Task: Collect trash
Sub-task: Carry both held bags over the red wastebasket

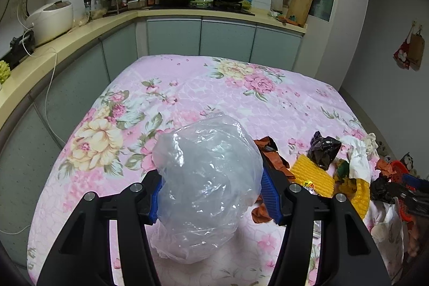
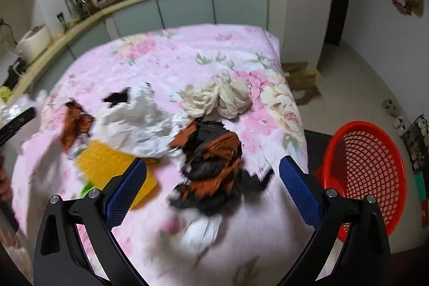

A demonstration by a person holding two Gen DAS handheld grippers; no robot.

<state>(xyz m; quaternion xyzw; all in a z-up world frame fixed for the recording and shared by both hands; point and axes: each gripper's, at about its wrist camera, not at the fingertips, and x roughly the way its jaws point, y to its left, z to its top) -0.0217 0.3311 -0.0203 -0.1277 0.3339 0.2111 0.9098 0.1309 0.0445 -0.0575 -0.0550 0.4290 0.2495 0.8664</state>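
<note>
My left gripper (image 1: 214, 195) is clamped on 1 clear plastic bag (image 1: 206, 178), its 2 blue pads pressed into the crumpled sides, the bag raised off the cloth. My right gripper (image 2: 213, 186) hangs spread wide with nothing between its pads, over 1 heap of brown-and-black wrappers (image 2: 211, 160). The rest of the trash lies in a loose cluster on the cloth beside it: 1 yellow ridged sheet (image 2: 112, 165), 1 white crumpled paper (image 2: 139, 122), 1 smaller brown scrap (image 2: 75, 125) and 1 cream knotted bundle (image 2: 219, 98). All of it sits on a pink floral cloth (image 1: 187, 87) covering the table. 1 red basket (image 2: 367, 168) stands just off the table's right edge. Behind runs a curved kitchen counter (image 1: 80, 36) with 1 rice cooker (image 1: 51, 18) and 2 pans on the stove.
</note>
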